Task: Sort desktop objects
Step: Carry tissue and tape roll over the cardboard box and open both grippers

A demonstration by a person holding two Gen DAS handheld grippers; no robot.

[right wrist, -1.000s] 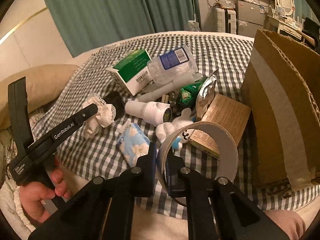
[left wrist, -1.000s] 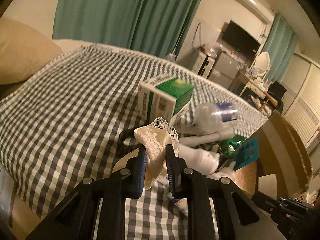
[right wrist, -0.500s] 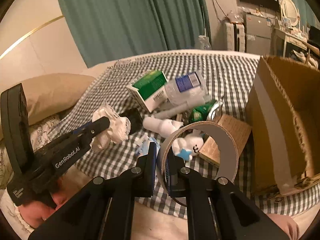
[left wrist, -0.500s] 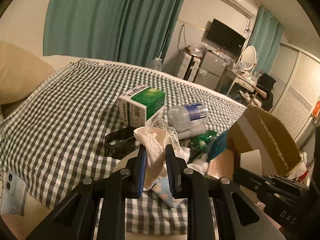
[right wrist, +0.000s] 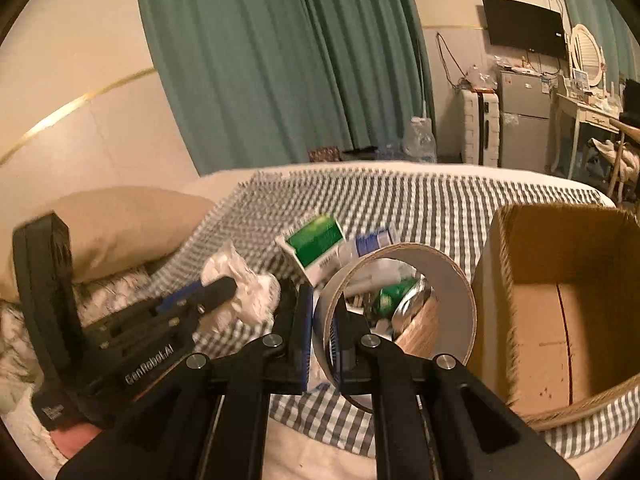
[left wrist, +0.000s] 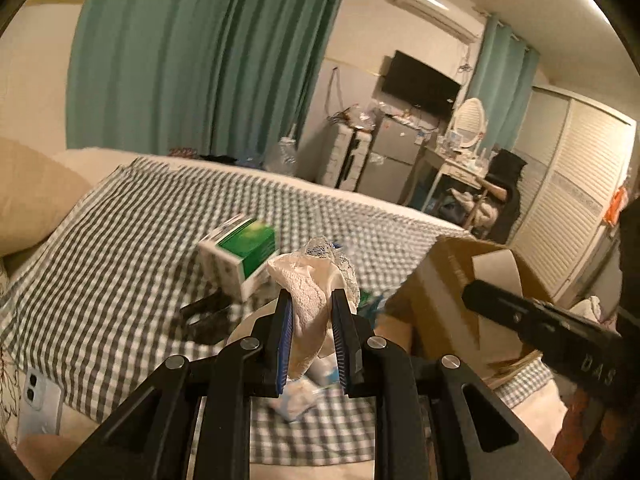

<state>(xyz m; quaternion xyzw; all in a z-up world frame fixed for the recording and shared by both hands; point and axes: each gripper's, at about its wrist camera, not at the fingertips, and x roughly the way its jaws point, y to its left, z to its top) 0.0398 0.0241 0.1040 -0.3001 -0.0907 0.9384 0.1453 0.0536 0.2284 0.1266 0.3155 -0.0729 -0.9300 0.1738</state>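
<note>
Both grippers have risen off the checked cloth (left wrist: 120, 240): left gripper (left wrist: 308, 312) pinches crumpled lace fabric (left wrist: 310, 280); right gripper (right wrist: 320, 320) clamps the cardboard tape ring (right wrist: 452, 308), open carton (right wrist: 560, 300) at three o'clock.

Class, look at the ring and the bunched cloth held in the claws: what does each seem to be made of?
Ring: likely cardboard, matte, with a brown outer face and pale inner face. Cloth: cream fabric, soft and crumpled, with an openwork lace edge.
</note>
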